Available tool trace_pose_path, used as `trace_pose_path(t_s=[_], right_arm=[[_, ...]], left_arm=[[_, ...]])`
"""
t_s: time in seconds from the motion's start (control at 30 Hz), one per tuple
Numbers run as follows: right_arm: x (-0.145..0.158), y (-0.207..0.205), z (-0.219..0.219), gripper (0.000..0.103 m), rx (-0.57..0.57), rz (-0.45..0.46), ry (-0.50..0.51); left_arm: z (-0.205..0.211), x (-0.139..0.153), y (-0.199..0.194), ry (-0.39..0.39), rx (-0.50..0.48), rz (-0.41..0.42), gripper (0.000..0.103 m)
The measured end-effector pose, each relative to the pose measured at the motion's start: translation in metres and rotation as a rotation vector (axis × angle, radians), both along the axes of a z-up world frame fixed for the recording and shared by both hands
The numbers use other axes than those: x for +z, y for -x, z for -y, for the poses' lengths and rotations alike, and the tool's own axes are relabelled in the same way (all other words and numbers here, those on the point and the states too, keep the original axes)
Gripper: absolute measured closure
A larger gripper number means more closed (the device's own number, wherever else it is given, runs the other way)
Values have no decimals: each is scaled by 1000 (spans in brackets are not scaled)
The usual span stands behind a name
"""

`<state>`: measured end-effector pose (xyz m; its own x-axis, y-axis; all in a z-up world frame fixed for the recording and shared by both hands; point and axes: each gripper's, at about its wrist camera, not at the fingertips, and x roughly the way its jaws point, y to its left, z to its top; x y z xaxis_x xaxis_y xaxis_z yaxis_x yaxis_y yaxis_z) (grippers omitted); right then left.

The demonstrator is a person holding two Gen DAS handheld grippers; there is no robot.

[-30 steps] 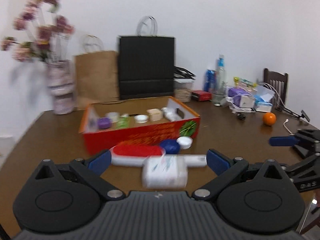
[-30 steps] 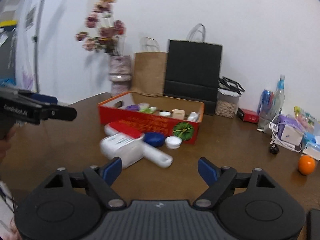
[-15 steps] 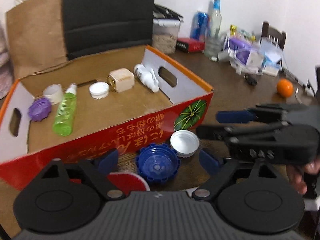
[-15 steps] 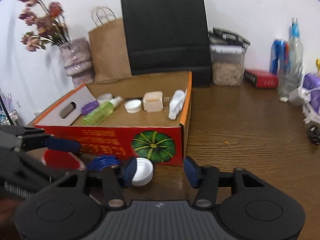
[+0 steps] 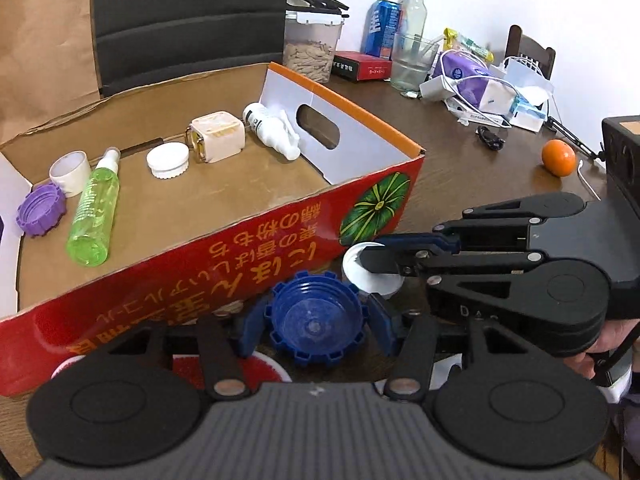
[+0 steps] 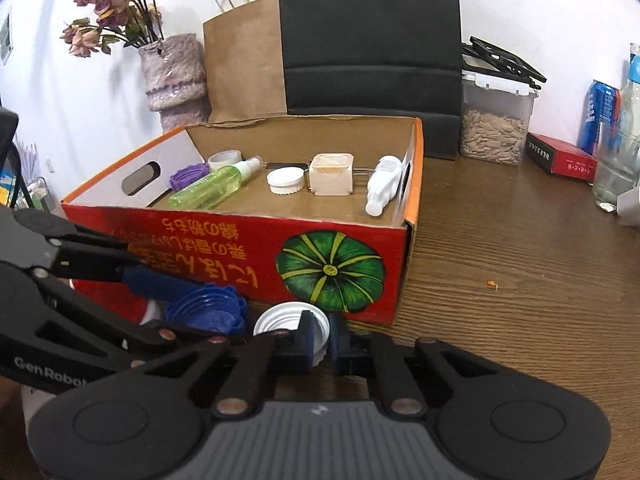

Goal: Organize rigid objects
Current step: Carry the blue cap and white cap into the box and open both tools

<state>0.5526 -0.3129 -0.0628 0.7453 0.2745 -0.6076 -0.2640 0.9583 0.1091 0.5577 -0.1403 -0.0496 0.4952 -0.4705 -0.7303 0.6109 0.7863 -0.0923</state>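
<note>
Left claw (image 5: 316,330) half shut around the blue ridged cap (image 5: 318,320), jaws just closing, pads at its sides or touching; cannot tell whether gripped. Right claw (image 6: 320,342) pinched on the rim of the white cap (image 6: 290,322), jaws just closed, nearly together. Both caps on the wooden counter (image 6: 500,280), just near of the red cardboard box (image 6: 240,256), blue cap left of white. Printed upside down on the box front: Japanese characters and a green pumpkin picture. "GenRobot" lettering readable on the left claw's arm in the right wrist view. Inside the box: purple cap (image 5: 40,216), green spray bottle (image 5: 94,216), white lid (image 5: 167,159), cream square case (image 5: 218,136), white bottle (image 5: 272,136). Far right on the counter, an orange (image 5: 559,157).
</note>
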Motion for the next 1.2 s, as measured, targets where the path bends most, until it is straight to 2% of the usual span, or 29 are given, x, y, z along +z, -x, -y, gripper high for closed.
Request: trace_pose_path(t_s=[0.17, 0.3, 0.37, 0.47, 0.57, 0.67, 0.8, 0.93, 1.03, 1.2], right_arm=[[-1, 2, 1, 95, -4, 10, -1], [-1, 6, -2, 95, -16, 36, 39], [-1, 8, -2, 95, -26, 43, 39], [2, 15, -3, 97, -49, 68, 43], [8, 26, -2, 98, -79, 94, 45], [17, 41, 2, 98, -103, 111, 38], [42, 76, 6, 98, -136, 196, 57], [78, 132, 7, 98, -158, 306, 62], [102, 179, 0, 98, -159, 394, 81], [126, 255, -20, 98, -147, 503, 68]], left_arm=[[2, 1, 4, -10, 13, 31, 48], [2, 2, 7, -18, 28, 48, 48], [0, 2, 7, 3, 21, 48, 48], [-6, 3, 6, 36, 55, 52, 48], [-10, 7, 16, 26, 111, 106, 48], [-16, 24, 36, 45, 146, 137, 48], [-24, 65, 82, 45, 167, 266, 48], [-49, 104, 148, 109, 241, 388, 48], [-66, 122, 204, 123, 306, 491, 48], [-100, 143, 289, 214, 398, 569, 48]])
